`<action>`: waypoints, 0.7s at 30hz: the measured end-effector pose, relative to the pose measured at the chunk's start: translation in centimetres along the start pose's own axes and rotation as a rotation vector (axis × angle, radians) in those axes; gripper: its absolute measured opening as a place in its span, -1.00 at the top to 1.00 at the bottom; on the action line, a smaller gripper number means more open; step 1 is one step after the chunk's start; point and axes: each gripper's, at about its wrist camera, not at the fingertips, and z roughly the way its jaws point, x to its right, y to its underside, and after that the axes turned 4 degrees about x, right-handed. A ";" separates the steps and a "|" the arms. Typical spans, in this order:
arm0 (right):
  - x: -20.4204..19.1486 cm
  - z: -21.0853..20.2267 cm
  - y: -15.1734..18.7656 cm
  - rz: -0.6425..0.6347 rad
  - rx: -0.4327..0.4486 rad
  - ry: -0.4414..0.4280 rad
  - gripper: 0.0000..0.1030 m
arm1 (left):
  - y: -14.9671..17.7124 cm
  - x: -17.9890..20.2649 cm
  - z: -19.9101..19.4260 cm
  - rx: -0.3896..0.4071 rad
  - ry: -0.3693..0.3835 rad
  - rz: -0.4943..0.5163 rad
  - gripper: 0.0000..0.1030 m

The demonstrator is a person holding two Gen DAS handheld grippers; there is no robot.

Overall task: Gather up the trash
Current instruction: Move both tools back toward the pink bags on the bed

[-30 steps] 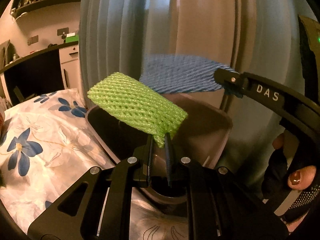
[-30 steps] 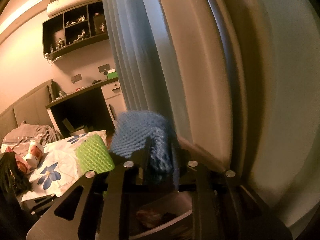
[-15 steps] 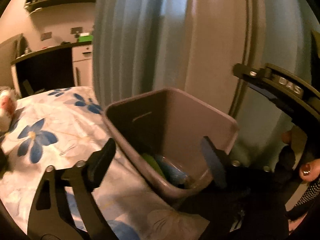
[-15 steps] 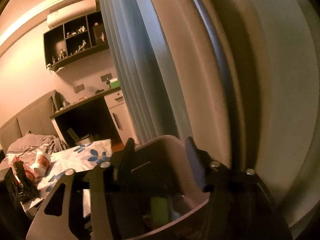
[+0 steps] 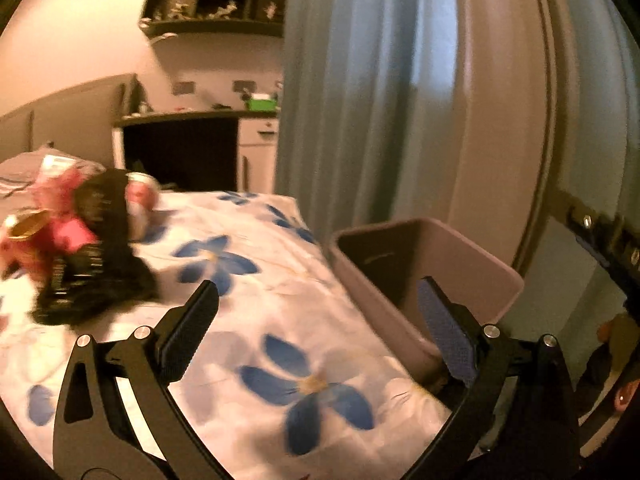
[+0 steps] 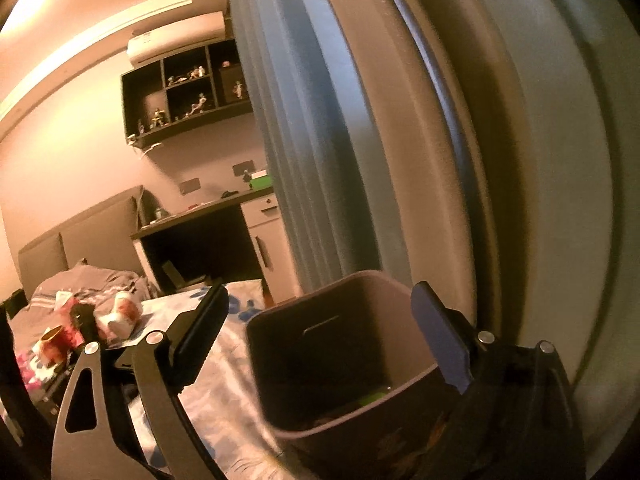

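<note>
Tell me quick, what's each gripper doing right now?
Left gripper: jaws opening, nothing between them.
Right gripper: jaws opening, nothing held, over the bin.

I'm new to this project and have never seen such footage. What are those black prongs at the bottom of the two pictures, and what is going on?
Each picture comes from a camera on a hand-held gripper, looking forward between its two fingers; there is no robot arm. One view is from the left gripper, the other from the right gripper. Both have their jaws opening wide, with nothing between them. In front stands a bin beside a bed with a flowered sheet. A bit of green shows at the bin's bottom. More trash lies further up the bed: a cup, and a dark bag with pink wrappers, blurred. A curtain hangs behind.
</note>
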 end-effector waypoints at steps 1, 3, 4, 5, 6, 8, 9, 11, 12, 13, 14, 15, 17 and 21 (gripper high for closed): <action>-0.4 -0.2 0.1 -0.001 -0.005 -0.011 -0.74 | -0.2 -0.9 -0.9 0.016 -0.023 -0.008 -0.89; -1.1 -0.6 0.1 -0.002 -0.005 -0.026 -0.74 | -0.4 -1.9 -2.0 0.034 -0.052 -0.020 -0.89; -1.7 -0.9 0.2 -0.005 -0.005 -0.041 -0.74 | -0.4 -2.7 -2.9 0.048 -0.071 -0.026 -0.89; -2.3 -1.2 0.2 -0.008 -0.003 -0.052 -0.74 | -0.5 -3.5 -3.7 0.059 -0.096 -0.030 -0.89; -2.7 -1.5 0.2 -0.008 -0.002 -0.059 -0.74 | -0.4 -4.3 -4.4 0.069 -0.120 -0.031 -0.89; -3.9 -1.9 0.4 -0.009 -0.006 -0.091 -0.74 | -0.2 -5.6 -5.6 0.084 -0.166 -0.032 -0.89; -4.5 -2.2 0.6 -0.009 -0.006 -0.100 -0.74 | -0.1 -6.4 -6.2 0.088 -0.192 -0.035 -0.89; -5.8 -2.6 1.0 -0.011 -0.015 -0.130 -0.74 | 0.4 -8.4 -7.6 0.093 -0.243 -0.051 -0.89; -6.4 -2.8 1.3 -0.015 -0.018 -0.141 -0.74 | 0.6 -9.4 -8.2 0.095 -0.269 -0.061 -0.89; -7.1 -3.0 1.6 -0.022 -0.020 -0.150 -0.74 | 0.8 -10.6 -8.9 0.096 -0.300 -0.073 -0.89; -7.7 -3.1 1.7 -0.026 -0.022 -0.155 -0.74 | 1.1 -11.6 -9.5 0.098 -0.323 -0.082 -0.89; -8.4 -3.4 2.2 -0.028 -0.028 -0.169 -0.74 | 1.4 -12.8 -10.3 0.098 -0.356 -0.094 -0.89; -9.6 -3.6 2.7 -0.031 -0.037 -0.189 -0.74 | 1.9 -14.6 -11.3 0.097 -0.397 -0.114 -0.89; -12.8 -3.7 4.1 -0.048 -0.073 -0.237 -0.74 | 2.8 -17.7 -13.4 0.096 -0.471 -0.146 -0.89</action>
